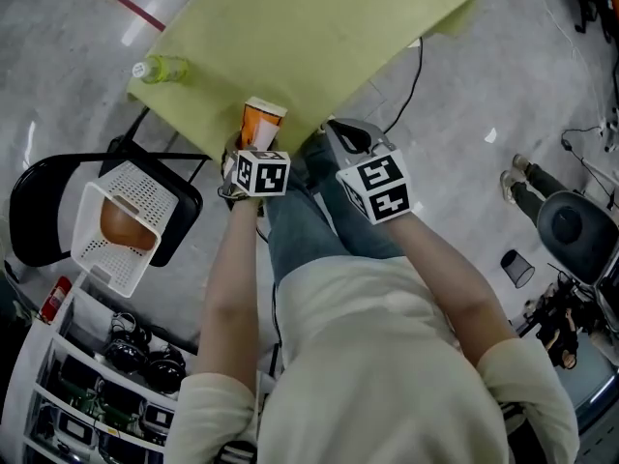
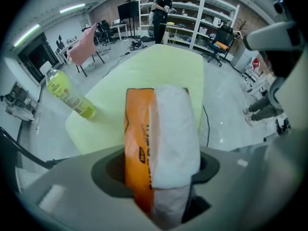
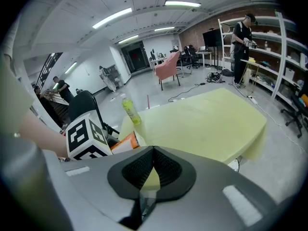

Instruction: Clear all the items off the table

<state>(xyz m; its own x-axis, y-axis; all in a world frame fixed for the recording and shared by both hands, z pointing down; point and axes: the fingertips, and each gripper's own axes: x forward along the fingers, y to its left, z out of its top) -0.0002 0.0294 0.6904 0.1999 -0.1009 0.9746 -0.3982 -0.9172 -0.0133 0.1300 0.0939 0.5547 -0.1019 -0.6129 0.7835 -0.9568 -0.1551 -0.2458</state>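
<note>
At the near edge of the table [image 1: 319,37], grips an orange-and-white packet [image 2: 159,138] in the left gripper [image 2: 161,182], with the right gripper [image 3: 153,174] pressed shut on nothing (idle beside it). Should lift clear, squeeze lightly so as not to crush, then swing left to the white basket [image 1: 97,249] on the chair [image 1: 39,211]. Farther off, leaves the bottle [image 1: 162,69] by the table's corner.

Print on orange packet [image 2: 138,148] unreadable

The table [image 1: 319,37] (a yellow-green cloth [image 1: 387,8] over it) bears a bottle [image 1: 160,69] near one corner.
</note>
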